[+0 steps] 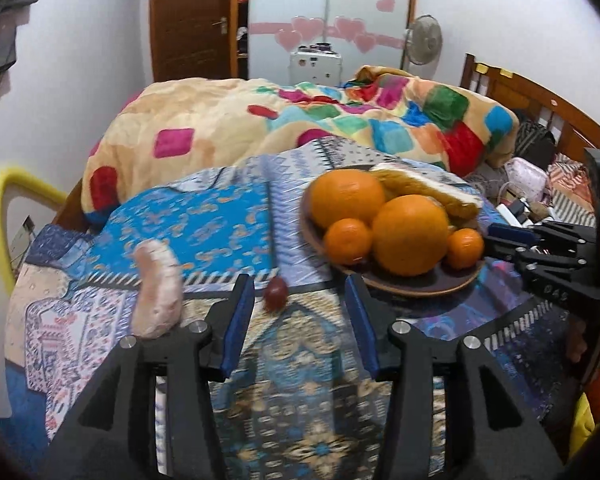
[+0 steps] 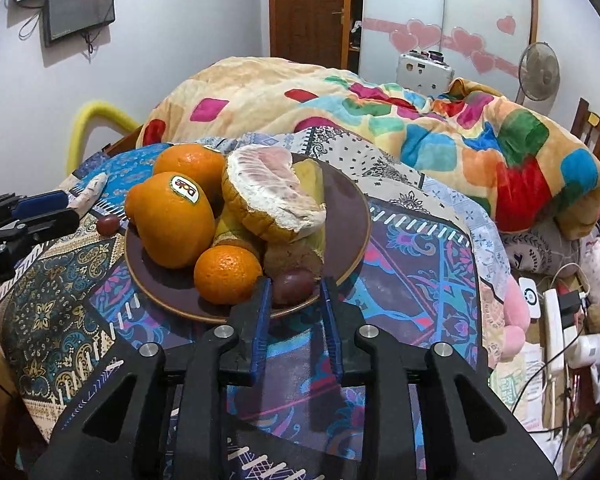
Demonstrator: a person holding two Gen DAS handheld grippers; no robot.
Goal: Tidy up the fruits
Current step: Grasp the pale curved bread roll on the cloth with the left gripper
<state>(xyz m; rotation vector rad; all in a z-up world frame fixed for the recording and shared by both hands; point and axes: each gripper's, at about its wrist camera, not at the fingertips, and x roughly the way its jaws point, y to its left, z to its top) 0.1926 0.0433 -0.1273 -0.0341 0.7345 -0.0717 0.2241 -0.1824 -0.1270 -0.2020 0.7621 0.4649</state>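
Observation:
A brown plate (image 2: pixel 352 216) on the patterned cloth holds two big oranges (image 2: pixel 172 220), small mandarins (image 2: pixel 228 274), a peeled pomelo piece (image 2: pixel 276 192) and a dark passion fruit (image 2: pixel 294 286). My right gripper (image 2: pixel 294 292) is open, its blue pads either side of the passion fruit at the plate's near rim. My left gripper (image 1: pixel 300 292) is open and empty over the cloth, left of the plate (image 1: pixel 404 286). A small dark red fruit (image 1: pixel 276 294) lies on the cloth between its fingertips, a little ahead. A pinkish pomelo segment (image 1: pixel 158 290) lies to its left.
The cloth covers a small table (image 1: pixel 300 380) at a bed with a bright checked blanket (image 1: pixel 340 120). A yellow foam rail (image 1: pixel 4 208) is at the left. Cables, a power strip (image 2: pixel 552 320) and clutter lie at the right. A door and a wardrobe stand behind.

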